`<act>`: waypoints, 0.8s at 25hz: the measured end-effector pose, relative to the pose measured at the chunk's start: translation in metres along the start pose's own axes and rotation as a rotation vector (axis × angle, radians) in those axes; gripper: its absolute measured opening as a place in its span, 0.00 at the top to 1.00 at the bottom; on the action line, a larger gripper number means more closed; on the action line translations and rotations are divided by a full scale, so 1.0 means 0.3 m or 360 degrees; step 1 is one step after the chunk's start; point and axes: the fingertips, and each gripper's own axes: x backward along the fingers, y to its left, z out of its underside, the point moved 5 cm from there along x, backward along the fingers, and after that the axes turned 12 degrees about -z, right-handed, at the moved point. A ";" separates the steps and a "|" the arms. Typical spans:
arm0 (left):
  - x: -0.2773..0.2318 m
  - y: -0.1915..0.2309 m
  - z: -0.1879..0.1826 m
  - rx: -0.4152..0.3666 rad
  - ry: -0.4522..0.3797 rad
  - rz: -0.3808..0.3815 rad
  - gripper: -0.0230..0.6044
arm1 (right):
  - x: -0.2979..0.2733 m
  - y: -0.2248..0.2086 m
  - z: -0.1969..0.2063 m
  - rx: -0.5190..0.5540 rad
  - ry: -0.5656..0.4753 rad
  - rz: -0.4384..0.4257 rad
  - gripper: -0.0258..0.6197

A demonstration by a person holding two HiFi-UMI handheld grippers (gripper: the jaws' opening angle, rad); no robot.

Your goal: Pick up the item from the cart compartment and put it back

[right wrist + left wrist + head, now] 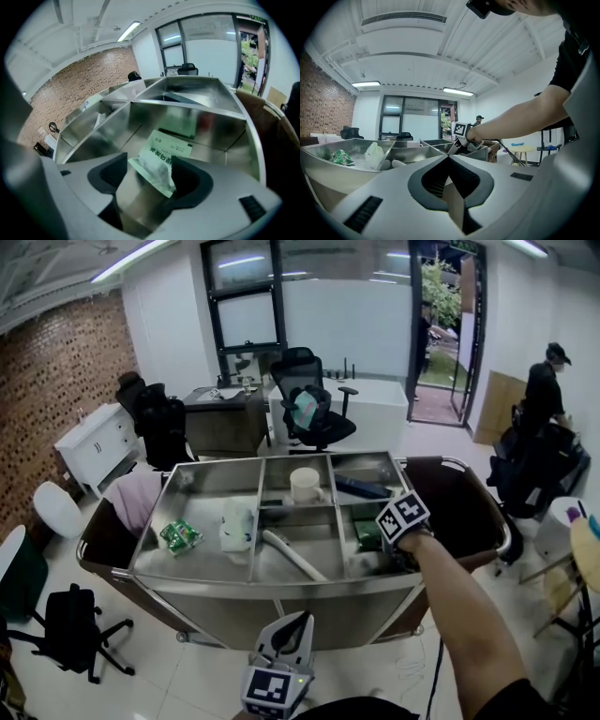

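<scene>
While the right gripper (pixel 151 174) reaches into the near right compartment of the steel cart (pixel 281 579), its jaws stand apart with one green-and-white packet (pixel 161 154) between them; the packet lies on the compartment floor, and the pads do not press it. The left gripper (pixel 449 158) is held low in front of the cart, jaws closed together on nothing. Six compartments counted, in two rows of three. Other contents: one green packet (pixel 178 536) and one white bag (pixel 236 524) in the large left compartment, one white cup (pixel 305 485) in the far middle, one white tube (pixel 292 555) in the near middle.
</scene>
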 end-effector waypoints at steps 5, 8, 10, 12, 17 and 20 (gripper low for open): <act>0.002 0.017 0.007 0.0009 0.0002 -0.0027 0.96 | -0.034 -0.016 -0.019 0.0004 -0.0007 0.0078 0.46; 0.006 0.025 0.013 0.0011 0.0009 -0.0041 0.96 | -0.068 -0.013 -0.016 0.0019 0.0024 0.0095 0.46; 0.004 0.027 0.015 0.0018 0.0012 -0.0051 0.96 | -0.074 -0.018 -0.021 0.0028 0.0031 0.0113 0.46; -0.001 0.035 0.015 0.0027 0.0014 -0.0064 0.96 | -0.077 -0.024 -0.029 0.0034 0.0054 0.0130 0.48; -0.003 0.038 0.011 0.0020 0.0011 -0.0067 0.96 | -0.067 -0.042 -0.032 0.0073 0.0079 0.0208 0.70; -0.004 0.041 0.007 0.0028 0.0013 -0.0073 0.96 | -0.062 -0.044 -0.032 0.0058 0.0065 0.0203 0.73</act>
